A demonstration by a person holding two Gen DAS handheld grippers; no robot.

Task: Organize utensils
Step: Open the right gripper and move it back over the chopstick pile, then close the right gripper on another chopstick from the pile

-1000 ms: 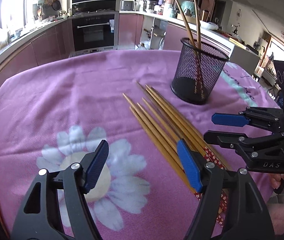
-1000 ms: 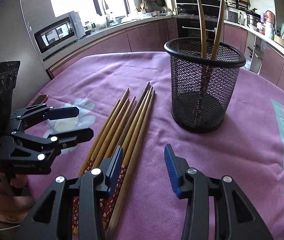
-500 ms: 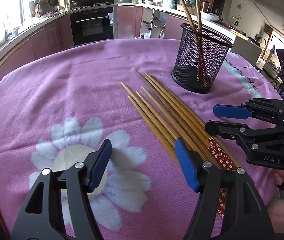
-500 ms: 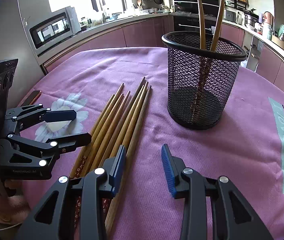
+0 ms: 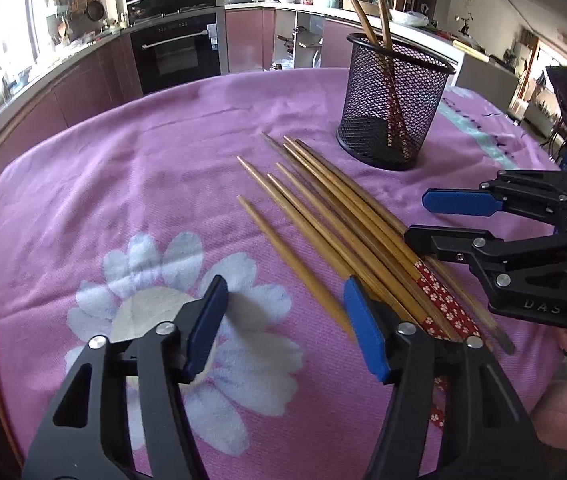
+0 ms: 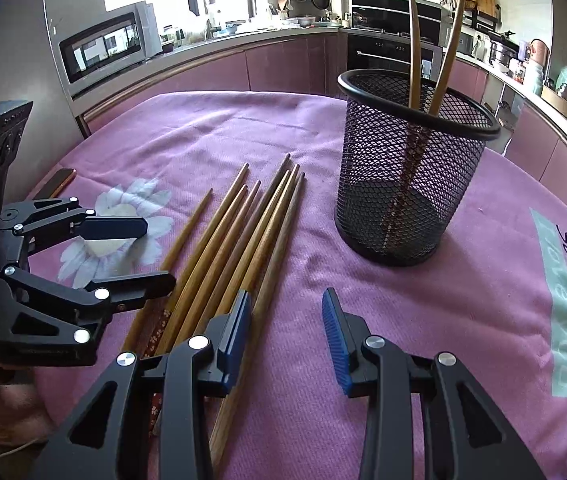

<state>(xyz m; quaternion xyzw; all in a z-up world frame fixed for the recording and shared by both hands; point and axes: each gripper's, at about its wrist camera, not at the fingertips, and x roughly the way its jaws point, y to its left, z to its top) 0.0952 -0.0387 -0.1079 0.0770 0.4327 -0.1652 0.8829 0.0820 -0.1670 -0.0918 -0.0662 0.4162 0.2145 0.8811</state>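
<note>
Several wooden chopsticks [image 5: 323, 216] lie side by side on the purple tablecloth [image 5: 103, 184]; they also show in the right wrist view [image 6: 239, 240]. A black mesh cup [image 5: 393, 100] stands beyond them with two chopsticks [image 6: 435, 48] upright inside; the cup also shows in the right wrist view [image 6: 407, 168]. My left gripper [image 5: 283, 320] is open and empty, low over the left edge of the chopstick row. My right gripper [image 6: 285, 332] is open and empty, over the right edge of the row, its left finger above the thick ends. Each gripper shows in the other's view: the right [image 5: 435, 220], the left [image 6: 143, 252].
A dark flat object [image 6: 57, 182] with a copper rim lies at the table's left edge. Kitchen counters, an oven [image 5: 175, 54] and a microwave [image 6: 103, 46] surround the table. The cloth has a white flower print [image 5: 203, 320] and a teal label [image 6: 559, 300].
Both grippers have moved forward and lower toward the chopsticks and the cup. Both stay open and empty. The chopsticks have not moved.
</note>
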